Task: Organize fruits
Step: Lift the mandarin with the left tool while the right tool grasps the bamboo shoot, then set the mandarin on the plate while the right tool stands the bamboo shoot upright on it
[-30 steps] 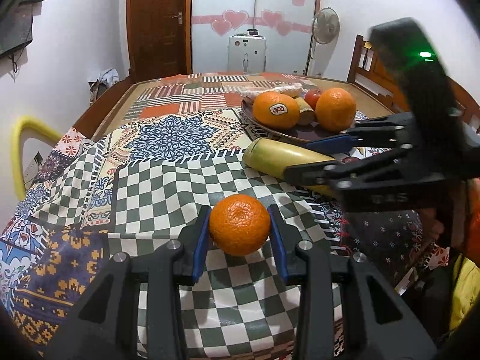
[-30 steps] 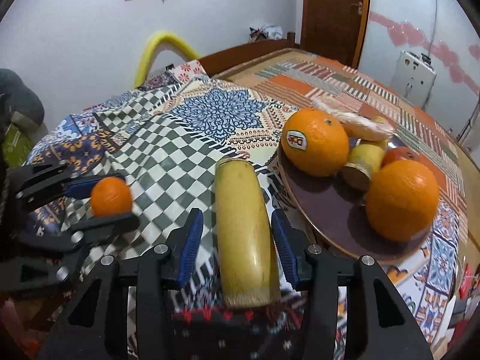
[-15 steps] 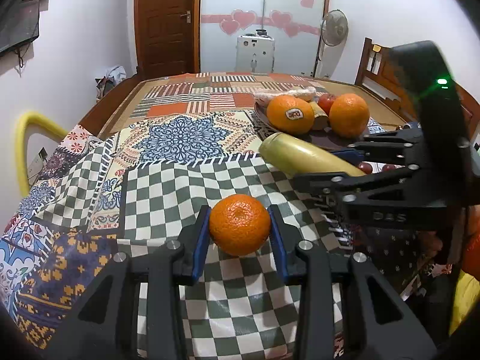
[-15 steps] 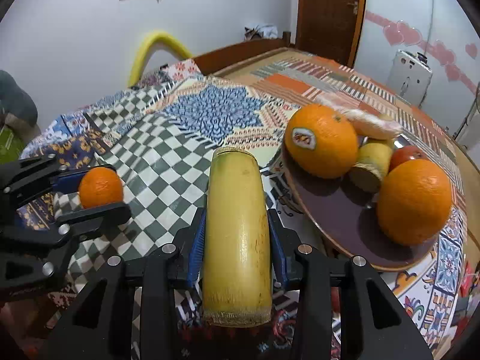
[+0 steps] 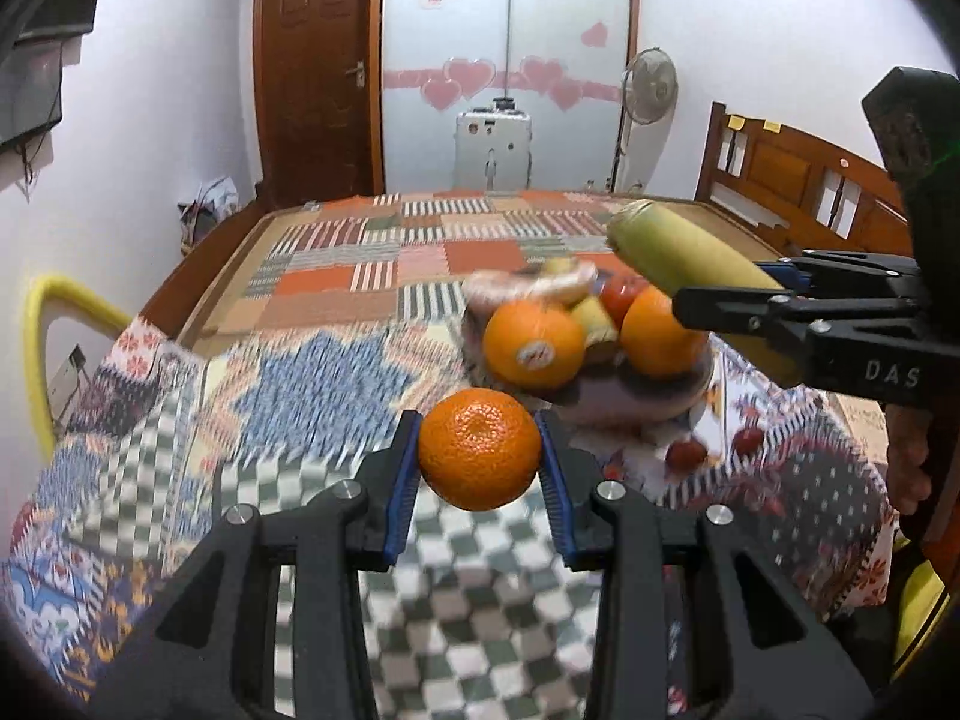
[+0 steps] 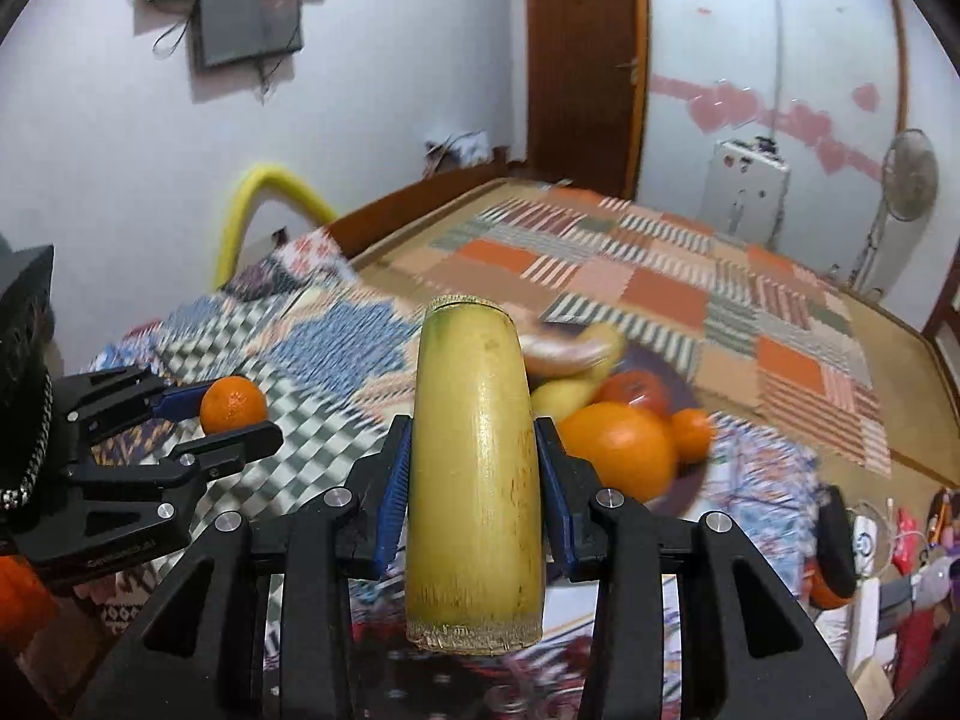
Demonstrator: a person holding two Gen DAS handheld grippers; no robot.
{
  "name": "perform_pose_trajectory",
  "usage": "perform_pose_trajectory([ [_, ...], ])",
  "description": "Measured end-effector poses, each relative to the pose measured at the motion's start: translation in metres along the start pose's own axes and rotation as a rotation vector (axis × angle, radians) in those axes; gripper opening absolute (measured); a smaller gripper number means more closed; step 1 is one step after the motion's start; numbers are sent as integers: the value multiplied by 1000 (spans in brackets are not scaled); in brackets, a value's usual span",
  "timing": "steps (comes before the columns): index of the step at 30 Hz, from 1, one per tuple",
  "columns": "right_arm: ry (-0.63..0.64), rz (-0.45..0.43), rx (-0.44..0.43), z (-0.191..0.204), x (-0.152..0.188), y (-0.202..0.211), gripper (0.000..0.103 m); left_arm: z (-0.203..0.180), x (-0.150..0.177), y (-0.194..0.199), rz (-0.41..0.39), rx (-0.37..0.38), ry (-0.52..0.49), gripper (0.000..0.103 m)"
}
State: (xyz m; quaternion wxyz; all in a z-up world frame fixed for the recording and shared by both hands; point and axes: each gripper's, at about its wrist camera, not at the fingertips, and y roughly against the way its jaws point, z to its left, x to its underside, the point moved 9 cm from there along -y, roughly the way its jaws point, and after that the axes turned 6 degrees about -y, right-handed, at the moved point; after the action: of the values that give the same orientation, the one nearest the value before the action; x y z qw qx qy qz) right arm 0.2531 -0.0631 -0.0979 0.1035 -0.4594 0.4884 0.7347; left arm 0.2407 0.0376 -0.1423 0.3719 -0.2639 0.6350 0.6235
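Patchwork tablecloth (image 5: 360, 276); left jaws pinching tangerine (image 5: 479, 449), right jaws pinching sugarcane piece (image 6: 474, 468)

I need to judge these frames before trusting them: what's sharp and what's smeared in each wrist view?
Left wrist: tangerine and left gripper sharp; tablecloth and fruit plate motion-blurred. Right wrist: yellow stalk piece crisp; cloth and plate fruit smeared, edges fisheye-bent.

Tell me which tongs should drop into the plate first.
Probably left: its mandarin hangs right at the plate's near rim. The right tongs' long cane piece needs room among the piled fruit.
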Motion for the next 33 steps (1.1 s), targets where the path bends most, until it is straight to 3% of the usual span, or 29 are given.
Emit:
perform_pose_trajectory([
  [11, -101, -47, 53, -47, -28, -15, 36, -20, -57, -45, -4, 35, -13, 37],
  [20, -158, 23, 23, -66, -26, -50, 36, -32, -72, -100, 73, 59, 16, 37],
  [28, -136, 15, 28, -66, -22, -42, 36, -47, -70, -124, 121, 77, -17, 37],
  [31, -135, 16, 26, -67, -23, -40, 36, -46, -70, -127, 130, 92, -5, 43],
  [33, -133, 14, 25, -67, -25, -39, 36, -46, -71, -126, 122, 103, 5, 56],
])
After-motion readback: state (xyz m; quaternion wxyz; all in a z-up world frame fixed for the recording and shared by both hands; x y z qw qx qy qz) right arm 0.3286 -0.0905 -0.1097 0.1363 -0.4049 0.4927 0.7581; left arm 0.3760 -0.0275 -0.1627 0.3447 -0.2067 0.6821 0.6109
